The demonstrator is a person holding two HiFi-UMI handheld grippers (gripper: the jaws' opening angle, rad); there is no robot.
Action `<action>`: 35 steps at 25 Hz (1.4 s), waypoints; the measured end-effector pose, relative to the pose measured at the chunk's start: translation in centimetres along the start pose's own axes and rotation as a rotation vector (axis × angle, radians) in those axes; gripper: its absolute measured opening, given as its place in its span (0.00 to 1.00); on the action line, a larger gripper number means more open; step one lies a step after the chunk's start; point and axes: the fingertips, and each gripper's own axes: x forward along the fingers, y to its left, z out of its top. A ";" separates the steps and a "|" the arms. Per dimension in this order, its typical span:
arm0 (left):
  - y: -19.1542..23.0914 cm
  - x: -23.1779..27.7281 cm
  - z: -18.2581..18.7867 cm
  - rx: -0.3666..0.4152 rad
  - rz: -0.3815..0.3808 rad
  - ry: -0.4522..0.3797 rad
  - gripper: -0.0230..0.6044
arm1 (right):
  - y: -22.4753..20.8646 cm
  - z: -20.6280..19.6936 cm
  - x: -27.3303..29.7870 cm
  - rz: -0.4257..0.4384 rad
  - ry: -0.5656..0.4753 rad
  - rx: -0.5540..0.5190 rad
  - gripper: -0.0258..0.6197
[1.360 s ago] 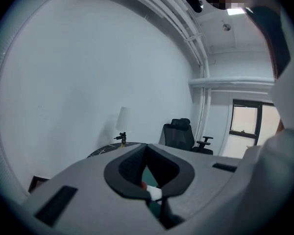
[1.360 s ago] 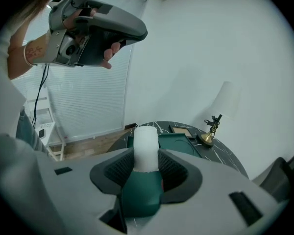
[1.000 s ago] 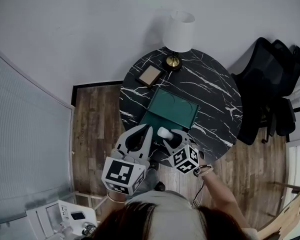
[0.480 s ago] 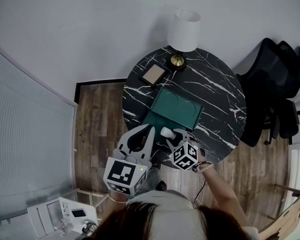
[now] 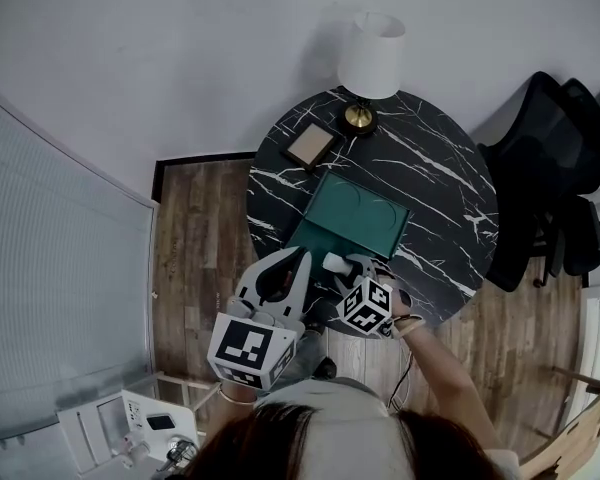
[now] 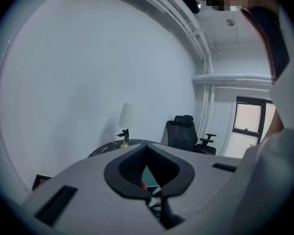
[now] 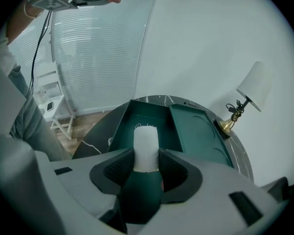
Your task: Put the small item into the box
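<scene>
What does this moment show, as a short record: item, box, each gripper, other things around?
item: small bottle, dark green body, white cap
held by: right gripper, jaws clamped on the bottle's sides
item place: above the near end of the box, not yet inside
box: green box, open, lid folded out flat, on the round marble table
left gripper: left gripper, jaws together, nothing held, at the table's near edge
also on table: lamp, picture frame
beside table: black office chair
</scene>
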 end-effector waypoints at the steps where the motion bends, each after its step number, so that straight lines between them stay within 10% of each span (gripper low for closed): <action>1: 0.0 0.0 -0.1 -0.001 0.000 0.002 0.05 | 0.0 -0.1 0.2 0.004 0.007 -0.006 0.31; 35: 0.3 -0.8 -1.1 -0.009 0.014 0.019 0.05 | 1.1 -1.8 2.7 0.082 0.133 -0.036 0.34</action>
